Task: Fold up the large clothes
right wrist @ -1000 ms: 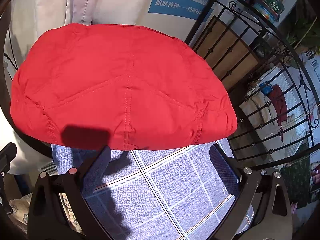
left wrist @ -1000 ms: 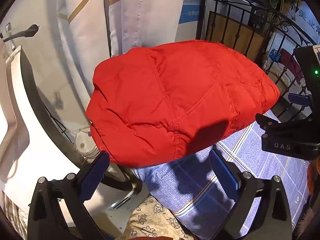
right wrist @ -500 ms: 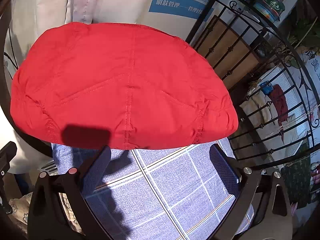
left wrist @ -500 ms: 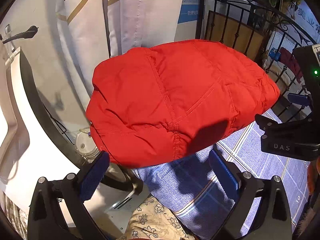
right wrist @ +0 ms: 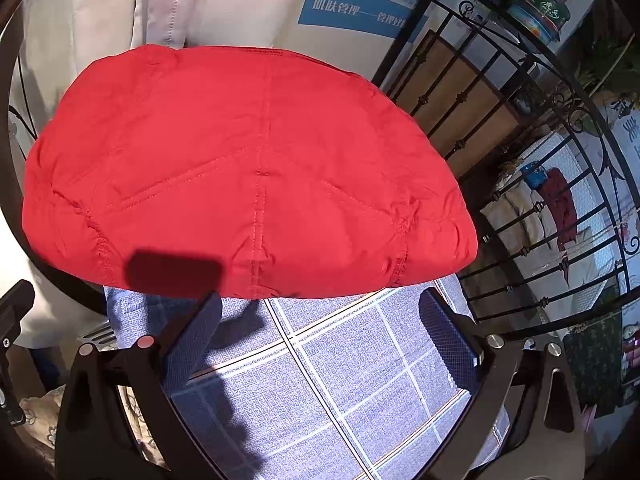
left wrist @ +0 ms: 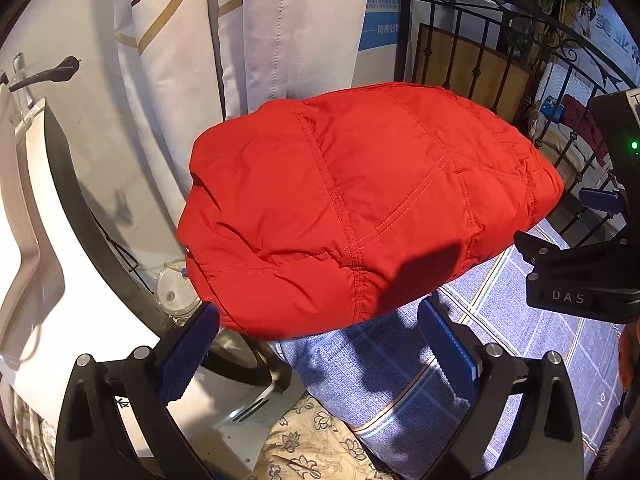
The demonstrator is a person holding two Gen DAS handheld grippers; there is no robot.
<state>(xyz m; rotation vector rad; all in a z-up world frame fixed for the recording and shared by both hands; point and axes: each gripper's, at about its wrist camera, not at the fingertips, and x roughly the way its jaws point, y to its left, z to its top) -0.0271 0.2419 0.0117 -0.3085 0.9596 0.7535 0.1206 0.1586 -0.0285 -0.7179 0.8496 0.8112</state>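
A red padded jacket (left wrist: 360,208) lies folded into a compact bundle on a blue checked cloth (left wrist: 500,320). In the right wrist view the same red padded jacket (right wrist: 248,176) fills the middle, its near hem just beyond the fingertips, resting on the blue checked cloth (right wrist: 320,380). My left gripper (left wrist: 318,344) stands open just short of the jacket's near left corner, nothing between its blue pads. My right gripper (right wrist: 320,332) is open too, above the cloth in front of the hem. The right gripper's black body (left wrist: 580,272) shows at the right edge of the left wrist view.
A black iron railing (right wrist: 520,160) curves round the right and far side. White fabric panels (left wrist: 260,32) hang behind the jacket. A white appliance (left wrist: 48,240) and a clear round lid (left wrist: 174,292) sit to the left. A floral cloth (left wrist: 312,440) lies near the bottom.
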